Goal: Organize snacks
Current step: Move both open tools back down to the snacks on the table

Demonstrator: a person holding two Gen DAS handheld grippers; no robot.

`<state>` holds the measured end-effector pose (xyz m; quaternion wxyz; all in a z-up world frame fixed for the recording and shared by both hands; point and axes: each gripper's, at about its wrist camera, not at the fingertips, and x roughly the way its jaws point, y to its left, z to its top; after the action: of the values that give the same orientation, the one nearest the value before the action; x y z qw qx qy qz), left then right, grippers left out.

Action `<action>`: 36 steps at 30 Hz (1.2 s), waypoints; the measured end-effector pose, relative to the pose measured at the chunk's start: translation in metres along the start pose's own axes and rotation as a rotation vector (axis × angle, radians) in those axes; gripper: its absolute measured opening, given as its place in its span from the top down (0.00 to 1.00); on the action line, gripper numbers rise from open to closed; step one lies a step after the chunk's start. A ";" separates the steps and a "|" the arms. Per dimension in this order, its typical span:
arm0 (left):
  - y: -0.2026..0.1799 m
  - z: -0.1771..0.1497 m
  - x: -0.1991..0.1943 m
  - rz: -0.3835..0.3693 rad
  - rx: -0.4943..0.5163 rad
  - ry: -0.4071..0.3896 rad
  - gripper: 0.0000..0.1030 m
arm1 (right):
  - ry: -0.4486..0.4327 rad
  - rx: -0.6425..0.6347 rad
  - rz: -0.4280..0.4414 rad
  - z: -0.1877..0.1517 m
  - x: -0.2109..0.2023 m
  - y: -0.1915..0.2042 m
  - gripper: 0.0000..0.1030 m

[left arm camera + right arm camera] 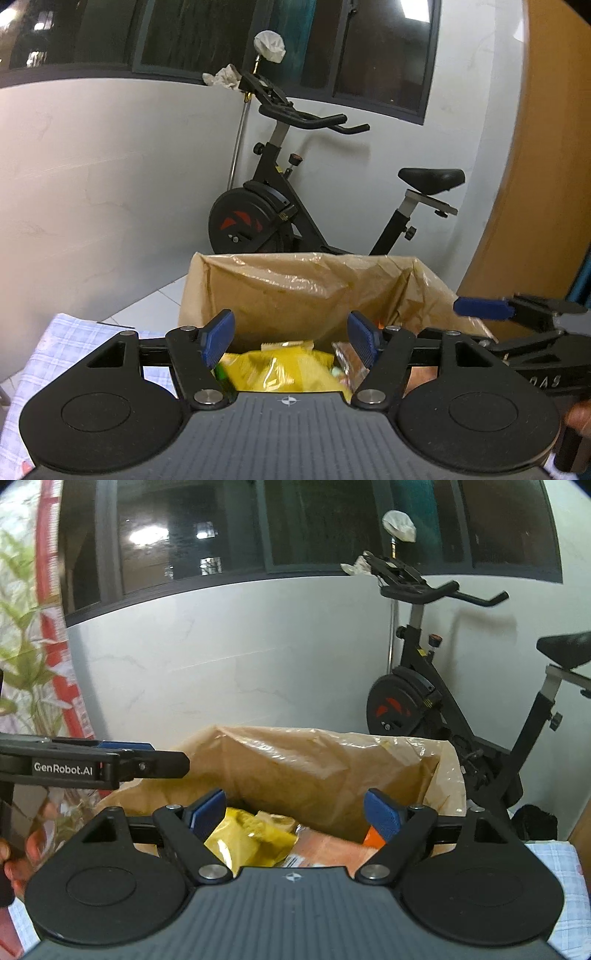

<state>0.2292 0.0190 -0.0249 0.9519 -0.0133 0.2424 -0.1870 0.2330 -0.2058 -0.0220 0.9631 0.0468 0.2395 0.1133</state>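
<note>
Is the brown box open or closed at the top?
Open. The brown box has no cover on top, and the yellow snack packet lying inside shows in both views.

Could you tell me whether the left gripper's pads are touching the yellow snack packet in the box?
Apart. The left wrist view shows the left gripper open, its blue pads hanging clear above the yellow snack packet.

We see a surface under a pale blue checked cloth (55, 354), which shows at the lower left in the left view and at the lower right in the right view. A brown box (195, 291) lined with clear plastic stands beside it; what the box rests on is hidden. White floor tiles (155, 306) lie beyond.
</note>
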 end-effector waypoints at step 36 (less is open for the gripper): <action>0.012 -0.147 -0.046 0.067 -0.129 0.166 0.33 | 0.035 0.034 -0.045 -0.131 -0.068 0.003 0.18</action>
<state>0.1272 0.0570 -0.1349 0.9314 -0.0508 0.3325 -0.1394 0.1117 -0.2148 -0.1065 0.9601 0.0558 0.2594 0.0885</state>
